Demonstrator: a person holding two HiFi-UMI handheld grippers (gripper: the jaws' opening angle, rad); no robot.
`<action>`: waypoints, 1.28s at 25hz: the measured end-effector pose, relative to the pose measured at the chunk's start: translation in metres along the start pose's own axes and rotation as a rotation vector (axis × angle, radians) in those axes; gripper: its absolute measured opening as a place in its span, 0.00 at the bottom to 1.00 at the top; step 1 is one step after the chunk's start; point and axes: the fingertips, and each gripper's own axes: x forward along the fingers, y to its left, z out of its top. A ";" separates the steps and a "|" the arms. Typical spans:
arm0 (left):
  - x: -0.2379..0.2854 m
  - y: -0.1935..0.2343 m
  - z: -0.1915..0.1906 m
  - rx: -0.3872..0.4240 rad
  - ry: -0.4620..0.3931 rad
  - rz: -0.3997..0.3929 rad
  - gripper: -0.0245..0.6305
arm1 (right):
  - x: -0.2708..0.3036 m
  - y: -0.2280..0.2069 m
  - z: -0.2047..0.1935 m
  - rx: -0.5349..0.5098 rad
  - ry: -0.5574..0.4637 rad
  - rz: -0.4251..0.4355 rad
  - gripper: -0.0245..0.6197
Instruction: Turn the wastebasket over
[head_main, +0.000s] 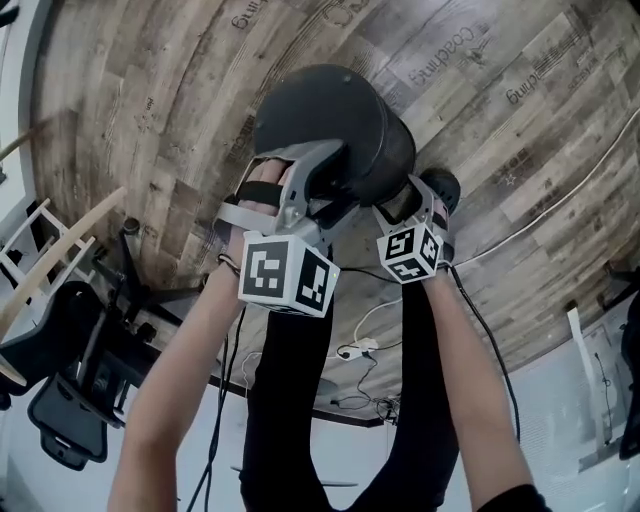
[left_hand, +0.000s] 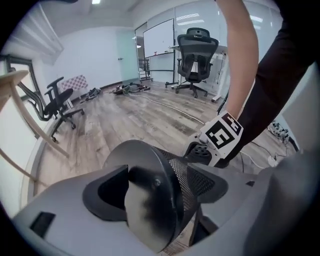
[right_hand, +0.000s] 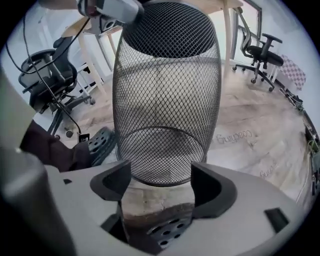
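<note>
Clamping its base, the left tool (left_hand: 162, 190) holds the wastebasket (head_main: 335, 130) tilted, base-up.

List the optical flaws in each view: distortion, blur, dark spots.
Head view: the fisheye lens bends the floor planks into arcs, and the wastebasket reads as a dark, nearly featureless mass. Left gripper view: there is black vignette in the corners, and the wastebasket's solid base, close to the lens, is smeared and pale. Right gripper view: the mesh is sharp but bulges barrel-like.
</note>
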 end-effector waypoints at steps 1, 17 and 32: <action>0.001 0.007 0.001 0.007 -0.003 0.023 0.62 | 0.007 -0.007 0.007 -0.008 -0.001 -0.014 0.61; 0.023 0.008 0.016 0.071 0.008 0.130 0.62 | -0.066 -0.075 0.027 0.254 -0.108 -0.113 0.61; 0.056 -0.025 0.029 0.230 0.051 0.170 0.60 | -0.139 -0.132 0.031 0.351 -0.221 -0.214 0.19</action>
